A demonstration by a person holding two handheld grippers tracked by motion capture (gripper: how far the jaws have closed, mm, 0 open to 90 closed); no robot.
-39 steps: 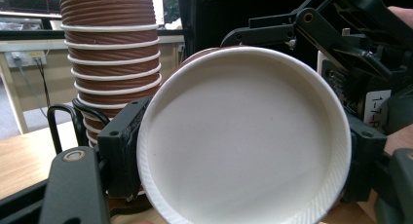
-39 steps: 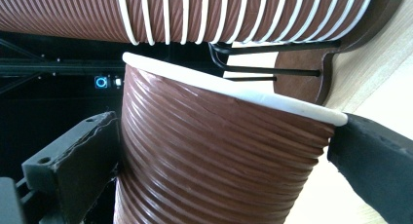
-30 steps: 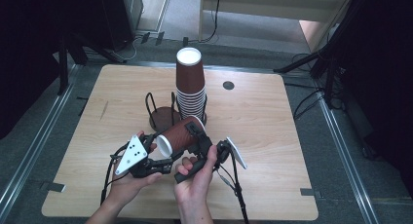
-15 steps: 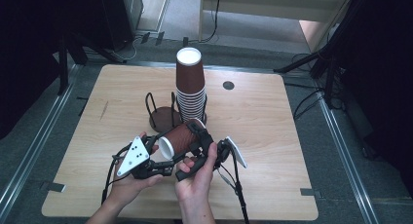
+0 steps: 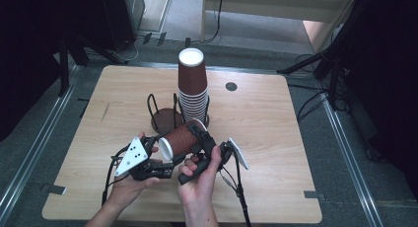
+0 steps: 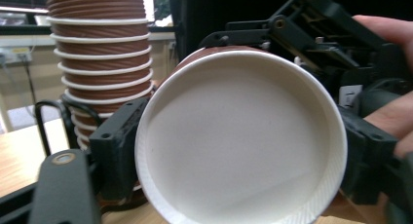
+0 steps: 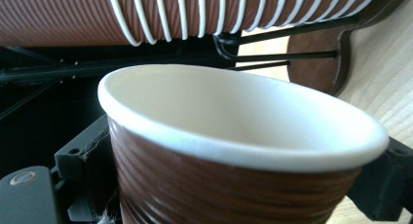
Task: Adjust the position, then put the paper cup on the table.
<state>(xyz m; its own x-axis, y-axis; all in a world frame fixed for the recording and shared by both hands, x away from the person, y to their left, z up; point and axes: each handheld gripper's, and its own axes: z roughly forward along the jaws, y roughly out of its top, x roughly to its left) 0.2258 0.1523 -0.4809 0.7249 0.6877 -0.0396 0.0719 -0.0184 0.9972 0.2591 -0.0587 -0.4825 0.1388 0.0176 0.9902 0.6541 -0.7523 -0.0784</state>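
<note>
The surface (image 5: 276, 118) is pale wood with a matt, fine grain. The held cup (image 7: 234, 151) looks like paper: ribbed brown outside, smooth matt white inside with a rolled rim. The stacked cups (image 5: 193, 91) match it. The rack (image 5: 165, 117) is thin black wire

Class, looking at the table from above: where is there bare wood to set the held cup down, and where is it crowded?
Bare: the table right of the cup stack, and the left strip beside the wire holder. Crowded: the near middle, where both hands hold the cup.
</note>
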